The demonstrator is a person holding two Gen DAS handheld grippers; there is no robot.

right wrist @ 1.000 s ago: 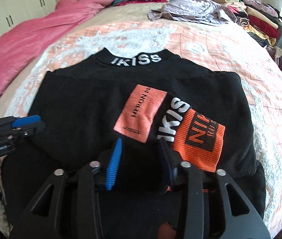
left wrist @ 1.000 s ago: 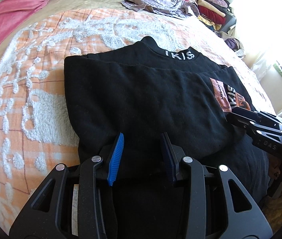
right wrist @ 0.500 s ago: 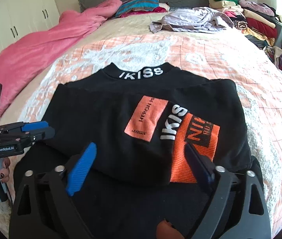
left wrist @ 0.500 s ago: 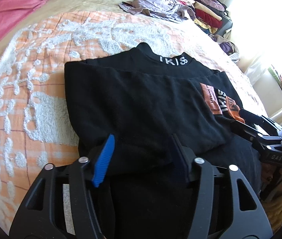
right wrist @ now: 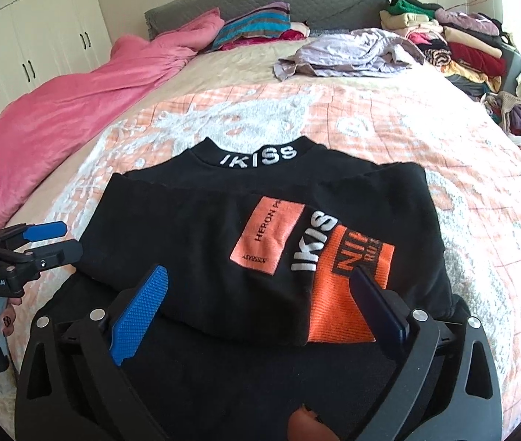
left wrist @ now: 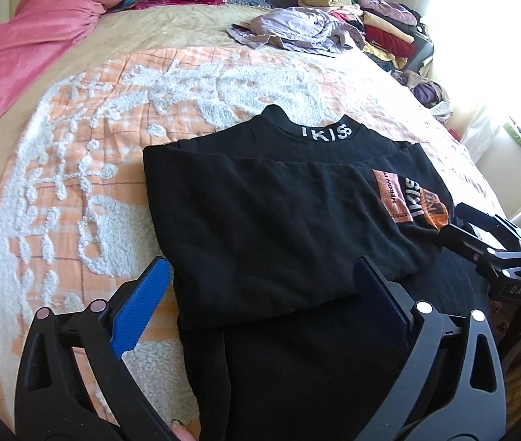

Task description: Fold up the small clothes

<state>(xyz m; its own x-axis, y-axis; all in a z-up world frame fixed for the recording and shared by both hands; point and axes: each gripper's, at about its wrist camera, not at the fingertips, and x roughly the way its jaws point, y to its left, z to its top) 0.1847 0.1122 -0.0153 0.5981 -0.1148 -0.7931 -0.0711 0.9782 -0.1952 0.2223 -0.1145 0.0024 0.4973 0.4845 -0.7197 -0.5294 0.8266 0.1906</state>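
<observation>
A black top (left wrist: 260, 202) with a white-lettered collar and orange patches (right wrist: 267, 239) lies folded on the bed, its lower part doubled up over the chest. My left gripper (left wrist: 260, 262) hovers over the fold's near left edge. Its jaws are opening wide, and the cloth lies below them without touching the pads. My right gripper (right wrist: 258, 270) hangs over the near right edge by the orange patch. Its jaws are also opening and hold nothing. Each gripper shows in the other's view: the right gripper (left wrist: 451, 220) and the left gripper (right wrist: 71, 239).
An orange-and-white quilt (left wrist: 76, 169) covers the bed. A pink blanket (right wrist: 76, 103) lies along the left side, a crumpled lilac garment (right wrist: 348, 51) at the back, stacked folded clothes (right wrist: 462, 44) at the back right. Striped cushions (right wrist: 256, 25) rest against the grey headboard.
Both grippers have let go of the black top's folded edge, and their jaws have spread from narrow to wide. Both have lifted a little, and the fold stays lying flat.
</observation>
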